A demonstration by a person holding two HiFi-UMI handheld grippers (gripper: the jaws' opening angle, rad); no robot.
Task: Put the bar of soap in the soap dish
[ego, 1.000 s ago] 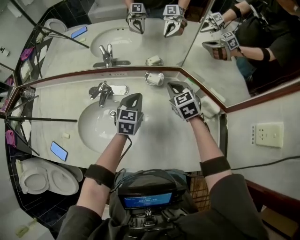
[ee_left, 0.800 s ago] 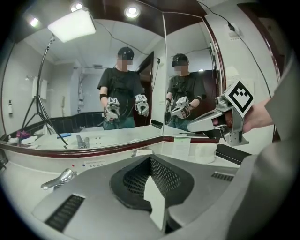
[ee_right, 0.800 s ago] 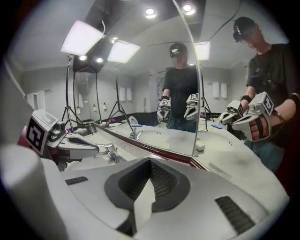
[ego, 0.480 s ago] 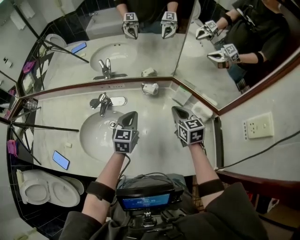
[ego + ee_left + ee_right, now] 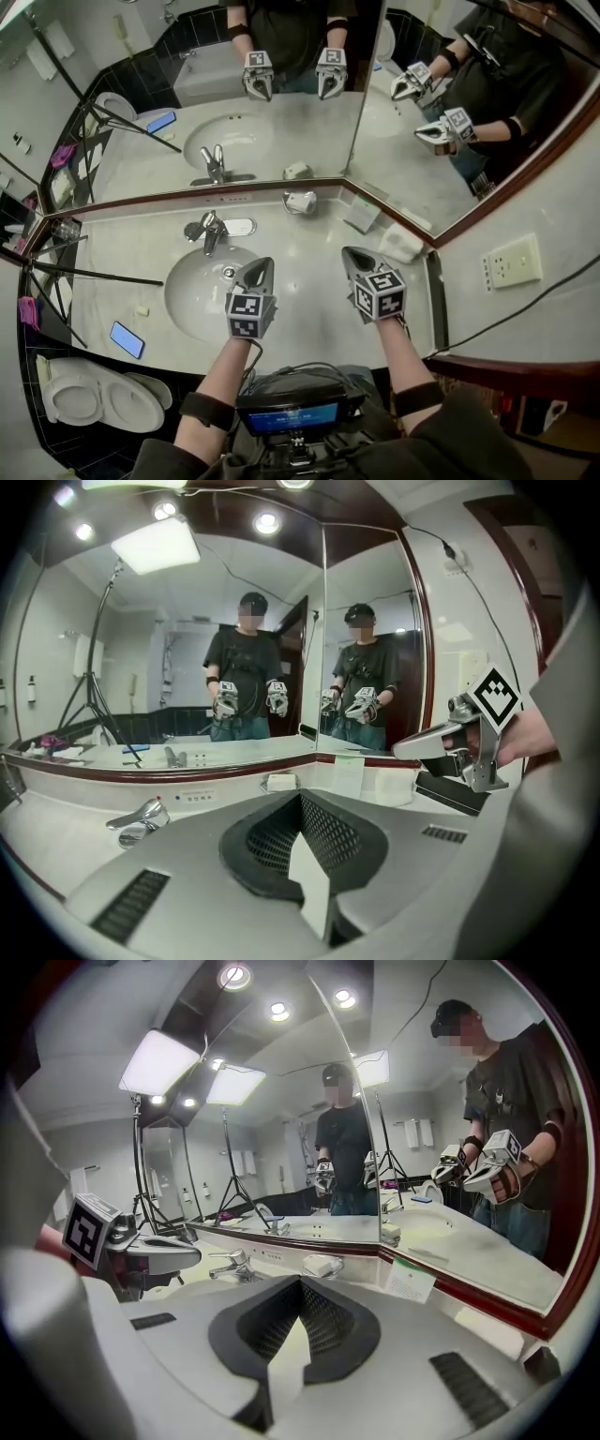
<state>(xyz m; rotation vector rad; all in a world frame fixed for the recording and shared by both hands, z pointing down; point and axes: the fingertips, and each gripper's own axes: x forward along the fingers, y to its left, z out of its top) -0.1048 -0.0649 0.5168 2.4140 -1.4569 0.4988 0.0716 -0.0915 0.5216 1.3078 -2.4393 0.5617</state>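
Observation:
A chrome wire soap dish (image 5: 300, 202) stands on the counter at the foot of the mirror, with a white bar of soap (image 5: 322, 1266) lying in it. It also shows in the left gripper view, where the soap dish (image 5: 279, 782) sits just past my jaws. My left gripper (image 5: 262, 268) hovers over the basin's right rim, shut and empty. To its right, over the bare counter, my right gripper (image 5: 353, 254) is also shut with nothing in it. Both are well short of the dish.
The basin (image 5: 192, 302) and chrome faucet (image 5: 208, 232) lie to the left. A small pale block (image 5: 141, 310) and a phone (image 5: 127, 339) sit left of the basin. A card (image 5: 361, 214) and a folded towel (image 5: 401, 244) rest in the mirror corner at right.
Both grippers have drawn back from the mirror and the soap dish toward the counter's front edge. The right one has rolled a little. Both stayed shut.

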